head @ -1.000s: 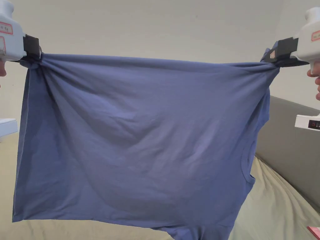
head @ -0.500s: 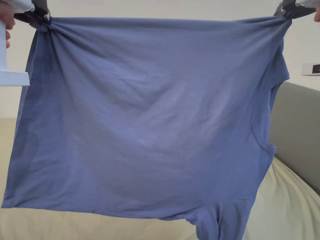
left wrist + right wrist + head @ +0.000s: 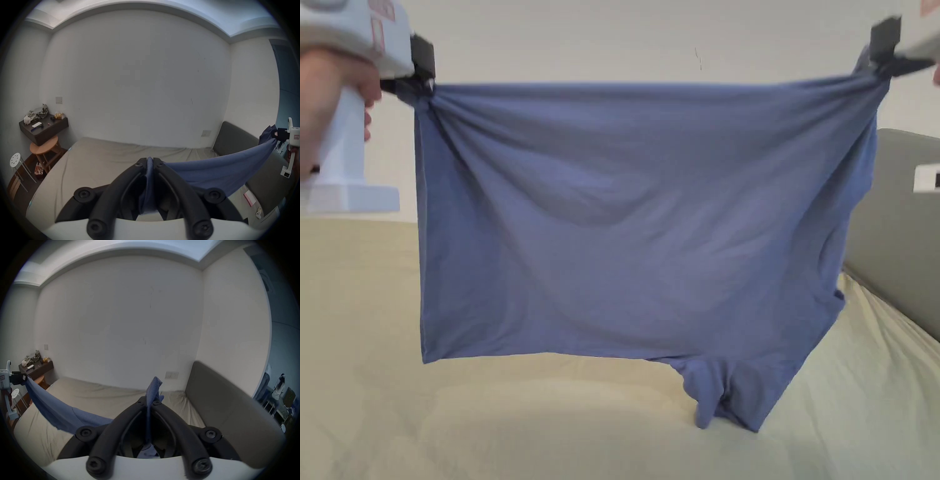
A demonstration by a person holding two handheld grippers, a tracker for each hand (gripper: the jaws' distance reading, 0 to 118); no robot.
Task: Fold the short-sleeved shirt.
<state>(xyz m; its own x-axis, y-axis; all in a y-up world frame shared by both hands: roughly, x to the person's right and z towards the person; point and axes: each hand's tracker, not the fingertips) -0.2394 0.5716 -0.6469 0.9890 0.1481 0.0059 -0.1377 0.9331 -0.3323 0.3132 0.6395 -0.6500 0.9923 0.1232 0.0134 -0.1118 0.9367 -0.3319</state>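
Note:
The blue short-sleeved shirt [image 3: 637, 231] hangs stretched sideways in the air above the bed, its top edge taut between both grippers. My left gripper [image 3: 422, 84] is shut on the shirt's upper left corner, and in the left gripper view the cloth [image 3: 219, 168] is pinched between the black jaws of that gripper [image 3: 149, 160]. My right gripper [image 3: 881, 59] is shut on the upper right corner. In the right gripper view a tuft of shirt [image 3: 153, 386] sticks out past the right gripper [image 3: 149, 400]. A sleeve [image 3: 712, 390] droops lowest, just above the sheet.
A beige bed sheet [image 3: 550, 419] spreads below the shirt. A grey headboard [image 3: 897, 231] stands at the right. Left of the bed are a wooden stool [image 3: 43, 148], a white stool [image 3: 15, 160] and a dark shelf [image 3: 43, 128] with clutter. A person [image 3: 278, 390] stands far right.
The shirt now hangs lower and farther from the camera, with more sheet showing beneath it. Both grippers keep their hold on the top corners.

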